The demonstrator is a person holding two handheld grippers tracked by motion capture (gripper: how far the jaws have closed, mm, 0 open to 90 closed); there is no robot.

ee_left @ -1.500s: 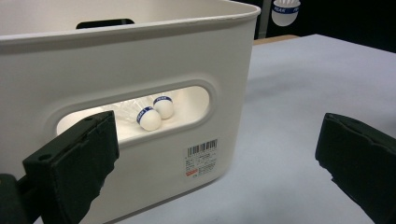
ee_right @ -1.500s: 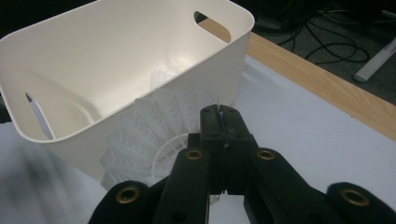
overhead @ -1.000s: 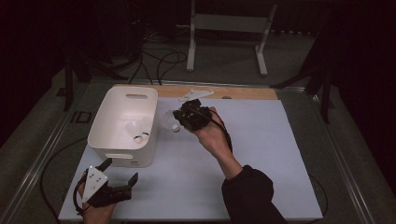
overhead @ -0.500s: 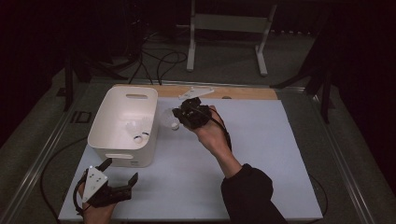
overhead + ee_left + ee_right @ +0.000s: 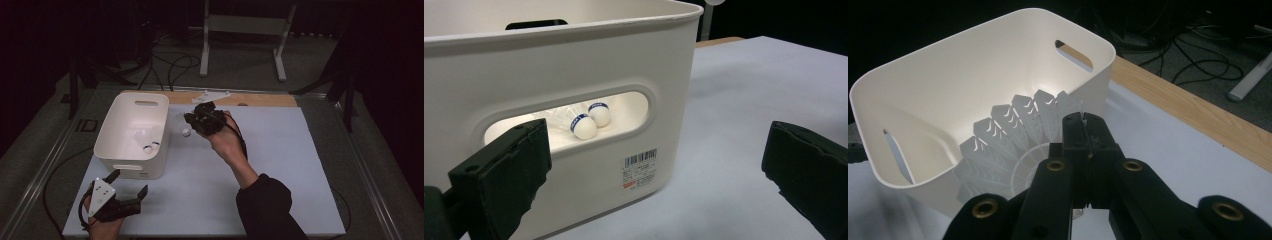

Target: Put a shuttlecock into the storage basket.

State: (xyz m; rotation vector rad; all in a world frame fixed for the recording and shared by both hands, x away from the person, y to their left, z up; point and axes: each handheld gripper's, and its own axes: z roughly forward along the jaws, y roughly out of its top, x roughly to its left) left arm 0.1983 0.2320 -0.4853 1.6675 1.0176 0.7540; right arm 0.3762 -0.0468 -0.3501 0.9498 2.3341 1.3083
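At the left of the high view we find the left hand-held gripper low on the desk, held just short of the near wall of the white tub. Its jaws stand wide apart with nothing between them. The left gripper view confirms this: the two black jaws sit at the frame edges, and between them we see the tub's near wall with its oval handle slot and a barcode label below it. Through that slot two shuttlecocks lie inside the tub, white cork heads with blue bands, touching or nearly touching each other; from above they appear only as small pale shapes on the tub floor.

Further right, the right hand-held gripper is held above the desk just beside the tub's right wall. Its jaws are closed on a third shuttlecock, which from above reads as a faint white patch with the cork end pointing down toward the desk. The right gripper view gives the detail: the jaws are pressed together on the edge of the white plastic skirt, and the skirt fans out in front of the tub's outer wall. We also note there the wooden strip along the desk's far edge and cables on the floor beyond.
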